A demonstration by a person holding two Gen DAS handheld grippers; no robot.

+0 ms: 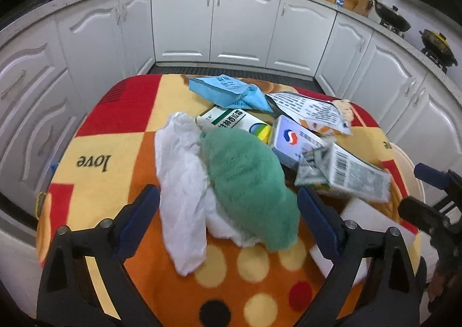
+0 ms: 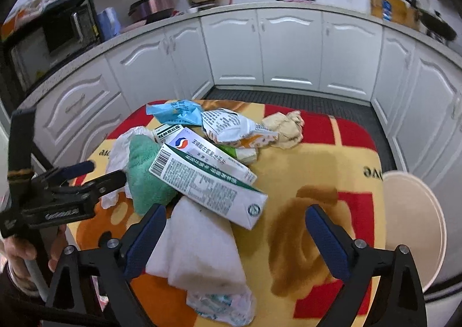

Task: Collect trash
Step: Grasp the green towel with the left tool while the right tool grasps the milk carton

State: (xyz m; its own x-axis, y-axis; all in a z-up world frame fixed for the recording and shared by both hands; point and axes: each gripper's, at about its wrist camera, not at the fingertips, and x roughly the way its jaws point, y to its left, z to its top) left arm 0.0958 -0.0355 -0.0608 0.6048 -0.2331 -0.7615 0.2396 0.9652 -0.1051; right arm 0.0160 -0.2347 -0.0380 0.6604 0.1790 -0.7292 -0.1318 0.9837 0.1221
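A carton lies on a cloth, bin rightward.

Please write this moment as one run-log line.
left claw: open, over green cloth | right claw: open, empty | trash pile: on blanket | bin: right

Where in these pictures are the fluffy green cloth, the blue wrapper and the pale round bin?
green cloth (image 1: 248, 179): left wrist view, middle of its fuzzy top.
blue wrapper (image 1: 228, 91): left wrist view, its crumpled middle.
pale round bin (image 2: 415, 220): right wrist view, inside its rim.
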